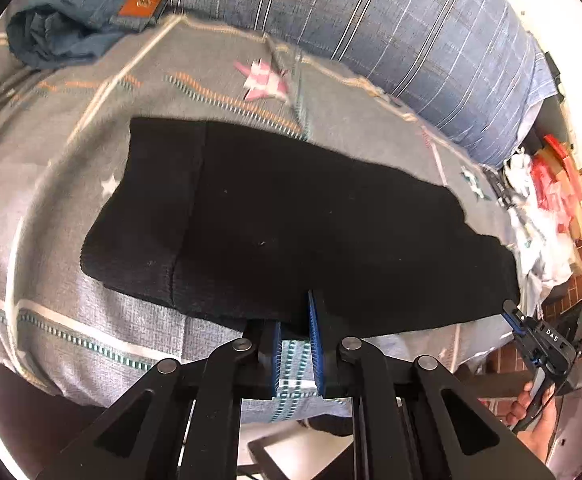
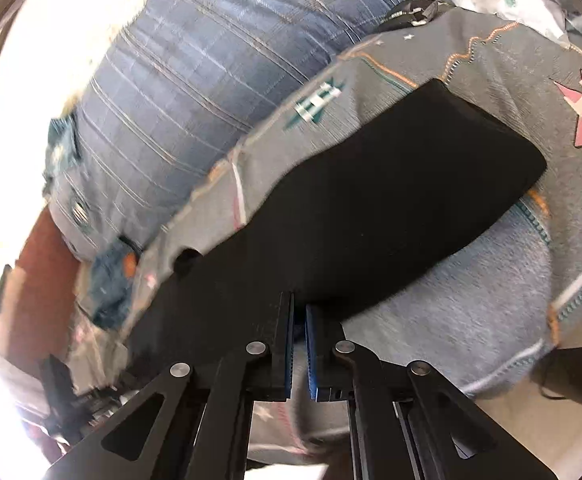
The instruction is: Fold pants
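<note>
Black pants [image 1: 291, 208] lie folded into a long flat band on the grey patterned bedspread [image 1: 91, 184]. My left gripper [image 1: 294, 312] is at the band's near edge, its blue pads shut on the hem of the cloth. In the right wrist view the same pants [image 2: 391, 200] stretch away to the upper right. My right gripper [image 2: 300, 302] is shut on their near edge. The left wrist view also shows the right gripper [image 1: 509, 310] at the band's far right corner, carried by a person's hand [image 1: 535, 412].
A blue striped bolster [image 1: 391, 28] runs along the back of the bed. Folded jeans [image 1: 91, 8] sit at the back left. Bags and packets [image 1: 551, 192] are piled off the bed's right end above a red brick floor [image 1: 579, 280]. The bed's front edge is just under the grippers.
</note>
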`<action>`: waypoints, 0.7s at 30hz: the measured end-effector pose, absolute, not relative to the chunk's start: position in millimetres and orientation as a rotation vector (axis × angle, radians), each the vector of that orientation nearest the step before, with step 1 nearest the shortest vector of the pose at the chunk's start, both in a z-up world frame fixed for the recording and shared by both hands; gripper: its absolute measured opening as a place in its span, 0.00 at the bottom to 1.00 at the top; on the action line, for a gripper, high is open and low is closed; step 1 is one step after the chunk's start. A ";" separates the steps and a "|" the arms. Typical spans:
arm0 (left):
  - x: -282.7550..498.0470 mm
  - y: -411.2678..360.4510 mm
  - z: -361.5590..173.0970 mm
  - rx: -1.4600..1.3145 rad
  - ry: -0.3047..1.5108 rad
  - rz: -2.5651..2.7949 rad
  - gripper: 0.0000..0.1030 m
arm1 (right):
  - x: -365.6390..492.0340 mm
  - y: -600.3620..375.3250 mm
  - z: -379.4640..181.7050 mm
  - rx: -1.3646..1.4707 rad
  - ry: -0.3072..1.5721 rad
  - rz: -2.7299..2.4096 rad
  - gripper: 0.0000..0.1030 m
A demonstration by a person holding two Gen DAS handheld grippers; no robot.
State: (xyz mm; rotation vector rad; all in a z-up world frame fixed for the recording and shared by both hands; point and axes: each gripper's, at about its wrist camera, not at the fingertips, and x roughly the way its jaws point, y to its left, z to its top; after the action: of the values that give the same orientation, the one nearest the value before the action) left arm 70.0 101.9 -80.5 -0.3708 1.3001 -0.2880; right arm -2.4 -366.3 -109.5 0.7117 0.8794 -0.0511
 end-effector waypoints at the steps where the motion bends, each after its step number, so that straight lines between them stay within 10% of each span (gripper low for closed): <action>1: 71.5 101.5 -84.0 -0.368 1.314 -0.279 0.11 | -1.6 -365.3 -114.2 0.701 0.896 -0.057 0.04; 17: 19.2 81.5 -33.1 -0.116 1.203 -0.322 0.41 | -15.4 -379.9 -95.7 0.578 0.898 -0.189 0.11; 21: 13.7 69.9 4.3 0.015 1.017 -0.253 0.75 | -22.3 -387.3 -76.6 0.554 0.835 -0.238 0.29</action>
State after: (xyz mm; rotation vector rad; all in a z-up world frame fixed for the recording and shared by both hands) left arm 13.7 69.9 4.3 0.0147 1.0167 -0.2529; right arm -22.3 -387.3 -76.6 0.5537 0.8347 -0.2377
